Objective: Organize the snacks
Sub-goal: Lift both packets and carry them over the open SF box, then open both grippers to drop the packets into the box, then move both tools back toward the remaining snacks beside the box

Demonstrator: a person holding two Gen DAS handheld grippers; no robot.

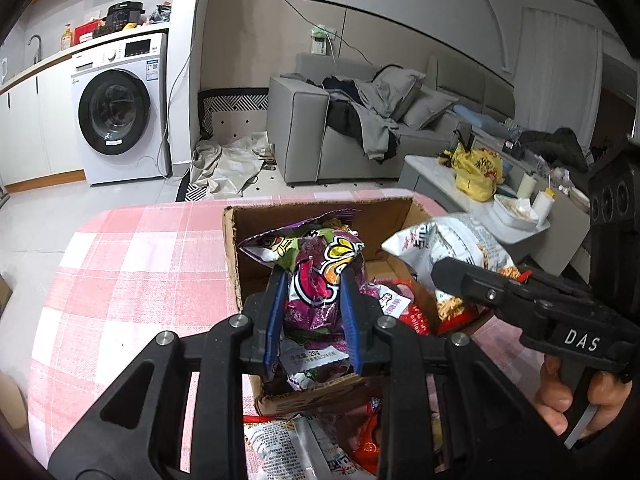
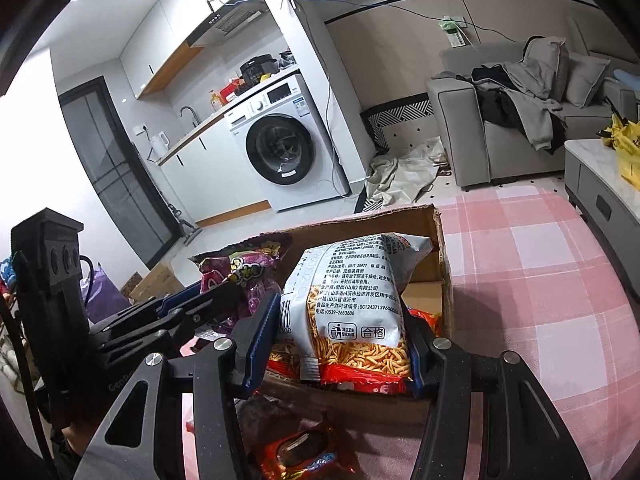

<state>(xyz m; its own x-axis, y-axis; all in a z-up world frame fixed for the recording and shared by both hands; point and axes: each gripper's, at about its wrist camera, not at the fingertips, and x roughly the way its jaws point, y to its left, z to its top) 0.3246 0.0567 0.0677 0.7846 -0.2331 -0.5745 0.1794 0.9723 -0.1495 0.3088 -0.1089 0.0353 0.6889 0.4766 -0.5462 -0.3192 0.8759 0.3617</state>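
Over the open cardboard box on the pink checked tablecloth, the left gripper has its blue-padded jaws pinching a purple snack bag, held upright above the box's near left side. Just beside it, the right gripper clamps a white-and-red bag of crunchy sticks above the right half of the box. More packets, among them an orange wrapped snack, lie on the cloth in front of the box.

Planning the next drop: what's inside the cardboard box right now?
The cardboard box holds red packets at the bottom. A bare patch of floor shows at the far side. The purple bag and white noodle bag, both gripped, cover the rest.
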